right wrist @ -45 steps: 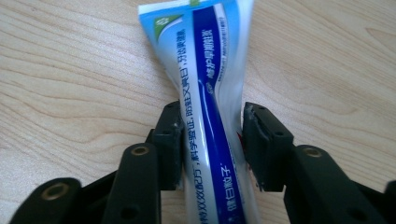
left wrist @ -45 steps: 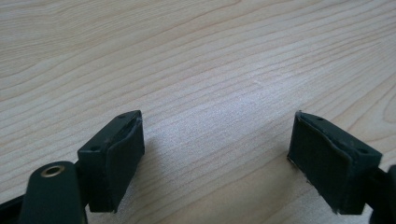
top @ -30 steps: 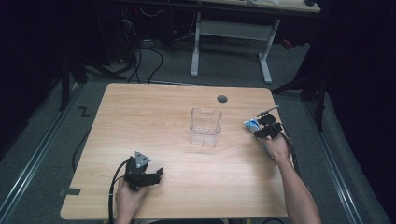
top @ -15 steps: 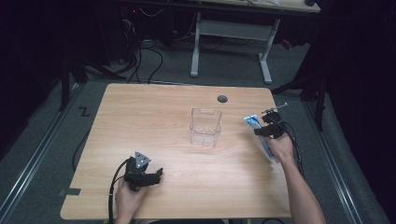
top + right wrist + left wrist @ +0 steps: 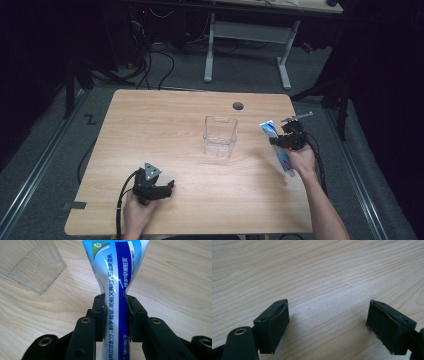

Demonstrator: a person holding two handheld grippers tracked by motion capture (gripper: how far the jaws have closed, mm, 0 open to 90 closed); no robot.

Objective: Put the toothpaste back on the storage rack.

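Over on the left, the left gripper [image 5: 159,189] sits low on the pale wooden surface [image 5: 165,130] near the front edge, its jaws spread wide with bare wood grain between them and nothing in their grasp. Moving across to the middle, a clear, square-sided plastic container [image 5: 220,136] stands upright and open-topped, well apart from that gripper. And on the right, the right gripper [image 5: 281,141] has its jaws pinched tight on a blue-and-white squeezable tube with printed lettering [image 5: 117,277], which is held partway along its length, its flat crimped end pointing away toward the far side, just right of the container.
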